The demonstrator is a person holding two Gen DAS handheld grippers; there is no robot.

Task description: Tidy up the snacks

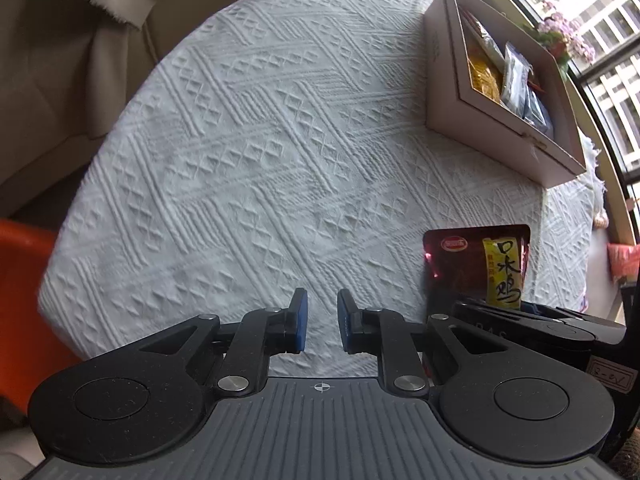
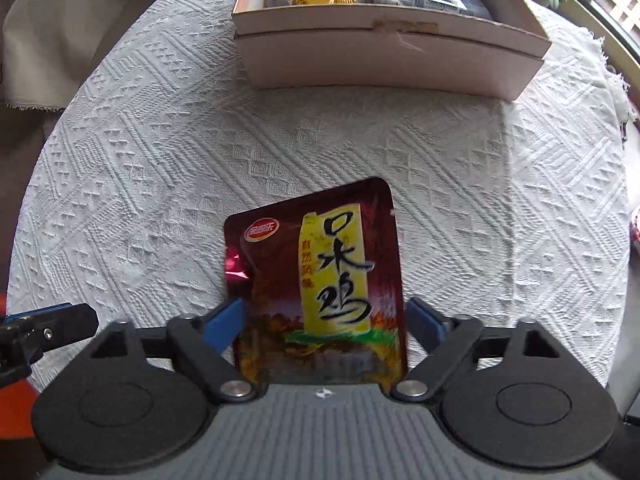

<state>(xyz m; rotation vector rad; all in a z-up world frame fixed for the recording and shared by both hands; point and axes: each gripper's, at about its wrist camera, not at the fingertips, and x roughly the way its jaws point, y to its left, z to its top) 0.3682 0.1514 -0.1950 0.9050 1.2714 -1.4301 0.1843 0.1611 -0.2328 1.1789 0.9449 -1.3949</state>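
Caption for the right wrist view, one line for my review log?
Right tool grips a dark red snack pouch above the white textured tablecloth, facing the open cardboard box of snacks.

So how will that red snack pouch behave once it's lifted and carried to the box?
The pouch is probably floppy: its upper left edge is already creased. Its glossy foil looks slippery, so it may slide in the right tongs. It looks flat and thin, so likely light.

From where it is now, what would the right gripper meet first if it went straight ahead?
Probably the box. The right gripper points at its near wall, across bare cloth. The packet lies between its fingers already.
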